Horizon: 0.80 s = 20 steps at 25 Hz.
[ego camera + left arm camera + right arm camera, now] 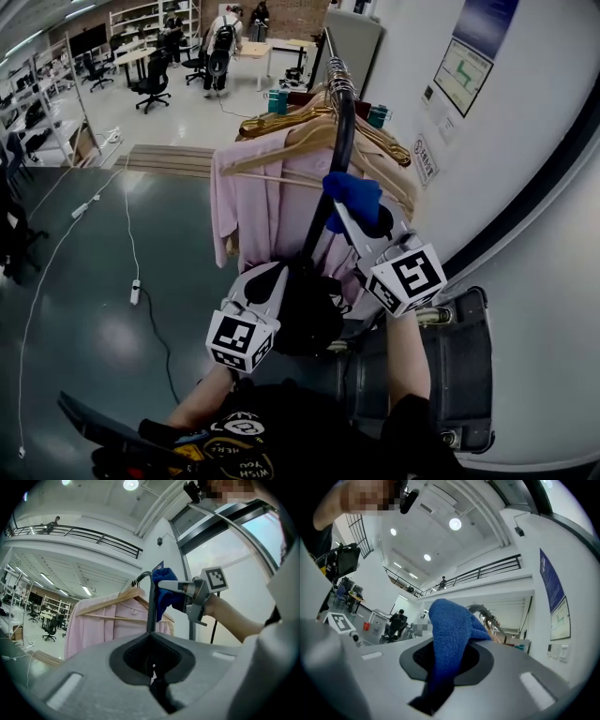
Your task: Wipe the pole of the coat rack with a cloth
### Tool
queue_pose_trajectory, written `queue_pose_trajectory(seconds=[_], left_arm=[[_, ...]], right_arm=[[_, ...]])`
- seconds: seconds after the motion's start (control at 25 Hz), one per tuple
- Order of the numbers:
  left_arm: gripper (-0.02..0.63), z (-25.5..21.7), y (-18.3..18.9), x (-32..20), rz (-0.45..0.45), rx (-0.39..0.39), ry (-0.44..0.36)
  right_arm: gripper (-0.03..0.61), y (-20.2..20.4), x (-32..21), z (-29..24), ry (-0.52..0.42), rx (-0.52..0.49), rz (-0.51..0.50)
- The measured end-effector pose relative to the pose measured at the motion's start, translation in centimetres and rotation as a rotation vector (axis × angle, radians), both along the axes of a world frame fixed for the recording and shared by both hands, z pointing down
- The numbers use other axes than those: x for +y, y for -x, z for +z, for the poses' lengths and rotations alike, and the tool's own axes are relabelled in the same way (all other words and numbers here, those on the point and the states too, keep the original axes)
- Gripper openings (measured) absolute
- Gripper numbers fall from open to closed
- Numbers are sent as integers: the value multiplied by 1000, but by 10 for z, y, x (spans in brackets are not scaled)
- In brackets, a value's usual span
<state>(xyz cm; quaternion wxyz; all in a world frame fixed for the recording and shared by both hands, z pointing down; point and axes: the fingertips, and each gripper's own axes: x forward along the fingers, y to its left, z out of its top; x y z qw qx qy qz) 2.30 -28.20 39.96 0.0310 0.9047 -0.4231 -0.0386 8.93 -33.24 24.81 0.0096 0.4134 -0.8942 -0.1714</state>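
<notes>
The coat rack's black pole (339, 131) rises beside the white wall, its curved top carrying hangers. My right gripper (352, 214) is shut on a blue cloth (354, 192), and the cloth is pressed against the upper pole. In the right gripper view the cloth (450, 634) bulges out of the jaws and hides most of the pole's top (482, 609). Lower down, my left gripper (286, 274) is shut on the pole. In the left gripper view the pole (151, 604) climbs straight out of the jaws towards the cloth (161, 592) and the right gripper (180, 588).
A pink shirt (262, 202) hangs on wooden hangers (300, 127) left of the pole. A grey case (464, 366) stands on the floor at the wall, lower right. A white cable with a plug block (134, 291) lies on the dark floor at left. Desks and people are far behind.
</notes>
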Motion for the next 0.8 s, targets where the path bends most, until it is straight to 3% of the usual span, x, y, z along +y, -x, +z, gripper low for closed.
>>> queue_pose_trajectory(seconds=[0.28, 0.48, 0.64, 0.8], left_arm=[[3, -1, -6, 7, 27, -2, -3], [3, -3, -9, 8, 33, -1, -2], [3, -3, -5, 9, 26, -3, 2], [3, 2, -1, 7, 14, -5, 14]], right_arm=[[63, -15, -14, -64, -68, -115, 43], [63, -16, -47, -97, -95, -132, 90], [63, -12, -46, -95, -98, -183, 79], [63, -6, -16, -68, -137, -167, 65]])
